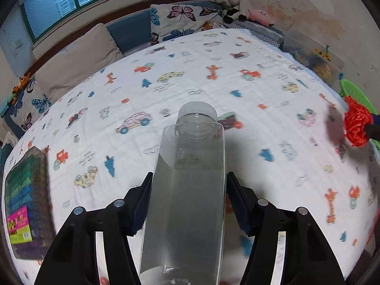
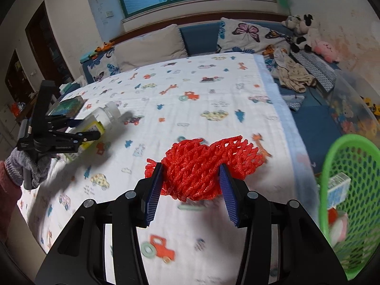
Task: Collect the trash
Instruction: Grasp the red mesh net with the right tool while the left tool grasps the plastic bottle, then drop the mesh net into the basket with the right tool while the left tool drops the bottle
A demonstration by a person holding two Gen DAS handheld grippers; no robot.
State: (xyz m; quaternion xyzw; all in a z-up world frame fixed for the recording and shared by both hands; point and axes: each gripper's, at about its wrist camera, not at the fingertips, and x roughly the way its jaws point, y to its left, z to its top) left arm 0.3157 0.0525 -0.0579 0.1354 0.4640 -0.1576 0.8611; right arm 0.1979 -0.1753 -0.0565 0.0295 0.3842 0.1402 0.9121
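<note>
A clear plastic bottle (image 1: 190,190) with a translucent cap points away from me between the fingers of my left gripper (image 1: 188,175), and both pads press on its sides. From the right wrist view the bottle (image 2: 108,114) hangs in the left gripper (image 2: 90,128) above the printed bedsheet (image 2: 190,83), casting a shadow on it. My right gripper (image 2: 190,173) is shut on a red foam net (image 2: 204,163), held above the sheet. The net (image 1: 356,123) also shows at the right edge of the left wrist view.
A green mesh basket (image 2: 332,152) at the bed's right side holds a small carton and other bits. A pack of coloured items (image 1: 23,201) lies on the left of the sheet. Pillows (image 1: 180,21), plush toys (image 1: 235,4) and a clear toy bin (image 1: 315,54) line the far side.
</note>
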